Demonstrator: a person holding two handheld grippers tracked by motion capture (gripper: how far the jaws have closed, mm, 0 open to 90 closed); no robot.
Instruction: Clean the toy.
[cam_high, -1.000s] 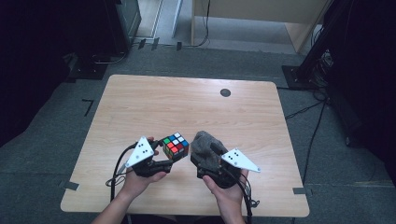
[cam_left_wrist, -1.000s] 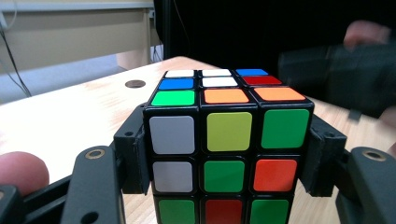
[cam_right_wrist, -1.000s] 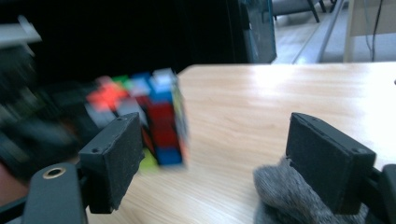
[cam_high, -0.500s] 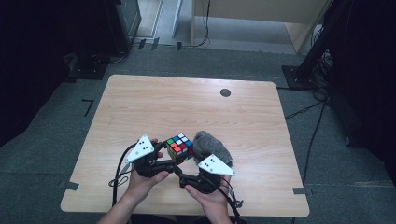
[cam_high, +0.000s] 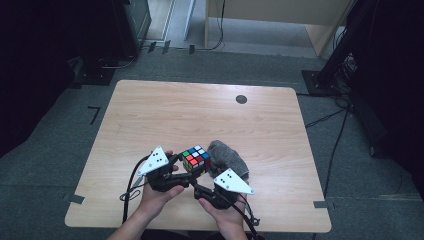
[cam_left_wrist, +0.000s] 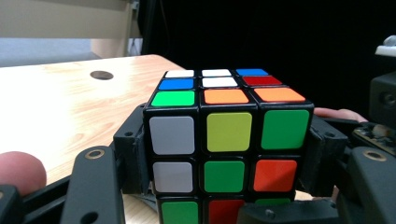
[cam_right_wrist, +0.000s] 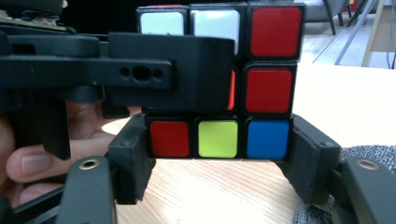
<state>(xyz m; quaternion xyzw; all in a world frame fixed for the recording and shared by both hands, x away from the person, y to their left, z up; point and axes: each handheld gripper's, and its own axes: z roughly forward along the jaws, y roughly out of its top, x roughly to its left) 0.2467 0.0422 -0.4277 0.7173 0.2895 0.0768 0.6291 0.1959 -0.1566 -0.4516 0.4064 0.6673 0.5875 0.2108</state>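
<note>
A scrambled Rubik's cube is held just above the wooden table near its front edge. My left gripper comes in from the left and is shut on the cube, its pads pressing the two sides. My right gripper reaches in from below right. Its jaws have just been closing, and their pads now sit against both ends of the cube's lowest layer. The left gripper's jaw crosses the cube's upper rows in the right gripper view.
A crumpled grey cloth lies on the table right beside the cube, close to my right jaw. A small black round grommet sits near the table's far edge. Cables trail from both grippers toward the front edge.
My right gripper has moved left, away from the grey cloth, and come under the cube, closing its jaws around the bottom layer. The left gripper and cube have stayed in place.
</note>
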